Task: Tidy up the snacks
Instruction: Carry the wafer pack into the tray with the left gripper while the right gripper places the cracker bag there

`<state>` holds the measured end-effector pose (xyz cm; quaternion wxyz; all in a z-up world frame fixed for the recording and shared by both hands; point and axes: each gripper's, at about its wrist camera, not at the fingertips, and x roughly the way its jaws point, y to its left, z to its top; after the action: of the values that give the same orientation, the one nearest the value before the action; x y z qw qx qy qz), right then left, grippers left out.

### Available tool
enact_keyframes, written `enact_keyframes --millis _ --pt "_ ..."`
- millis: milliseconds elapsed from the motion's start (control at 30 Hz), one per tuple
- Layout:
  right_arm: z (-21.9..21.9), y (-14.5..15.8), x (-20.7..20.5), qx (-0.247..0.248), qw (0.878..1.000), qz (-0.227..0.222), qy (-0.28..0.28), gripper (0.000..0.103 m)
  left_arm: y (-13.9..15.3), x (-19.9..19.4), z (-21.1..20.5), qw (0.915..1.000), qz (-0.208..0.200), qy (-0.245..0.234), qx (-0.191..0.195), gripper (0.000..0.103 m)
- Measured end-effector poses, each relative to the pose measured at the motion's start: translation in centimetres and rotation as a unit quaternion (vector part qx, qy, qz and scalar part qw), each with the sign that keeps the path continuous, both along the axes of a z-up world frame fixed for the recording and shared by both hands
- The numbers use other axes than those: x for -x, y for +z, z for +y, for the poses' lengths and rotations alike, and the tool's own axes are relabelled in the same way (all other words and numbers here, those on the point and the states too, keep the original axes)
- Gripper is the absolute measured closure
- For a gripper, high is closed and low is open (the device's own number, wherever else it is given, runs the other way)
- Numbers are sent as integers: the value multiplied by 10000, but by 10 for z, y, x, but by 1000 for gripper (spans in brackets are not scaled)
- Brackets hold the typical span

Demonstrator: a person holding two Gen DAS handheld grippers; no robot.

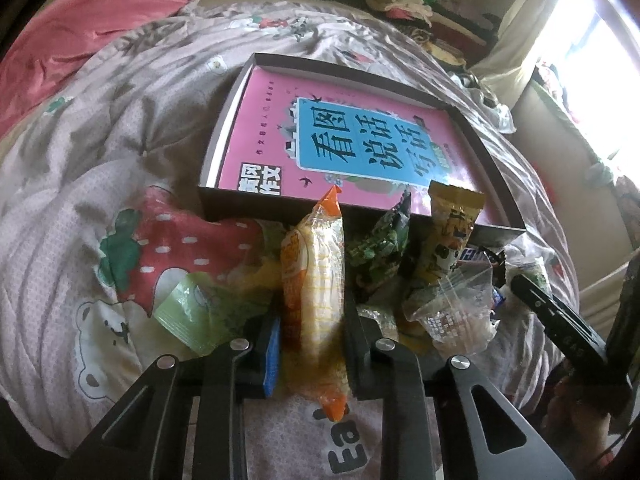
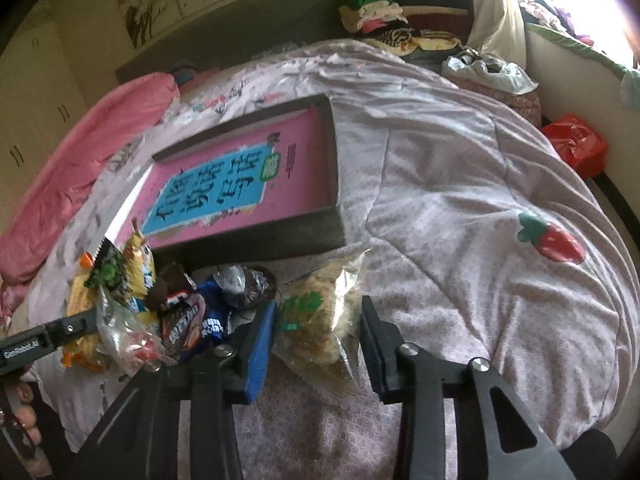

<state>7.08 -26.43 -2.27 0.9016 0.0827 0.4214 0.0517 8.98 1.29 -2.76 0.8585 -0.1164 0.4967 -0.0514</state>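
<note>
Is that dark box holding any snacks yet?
No. The box holds only a pink book; the snacks lie outside it on the quilt.

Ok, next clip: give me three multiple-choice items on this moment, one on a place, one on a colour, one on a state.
1. Where does the pink book lie?
A. inside the dark box
B. under the pillow
C. on the floor

2. What colour are the ends of the snack pack in the left claw?
A. blue
B. orange
C. white

3. What is the right claw doing?
A. hanging open above the quilt
B. closed on the book
C. closed on a clear snack bag

Answers: 1 A, the dark box walls frame the book; 2 B, both crimped ends are orange; 3 C, its fingers press the bag's sides.
</note>
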Motion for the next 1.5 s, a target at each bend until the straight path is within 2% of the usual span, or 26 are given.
enact_keyframes --millis 300,400,833,1500 --pt "-5 35 9 -291 9960 -837 57 63 26 6 5 9994 -345 40 46 77" --pt "-1 42 8 -317 9947 -965 171 63 34 5 6 9990 -448 58 9 77" --pt "12 48 -8 -498 9907 -1190 442 63 49 -7 2 9977 -641 104 -186 77" --pt "19 31 -50 -547 9910 -1040 634 63 45 -43 -4 9969 -615 173 -468 77"
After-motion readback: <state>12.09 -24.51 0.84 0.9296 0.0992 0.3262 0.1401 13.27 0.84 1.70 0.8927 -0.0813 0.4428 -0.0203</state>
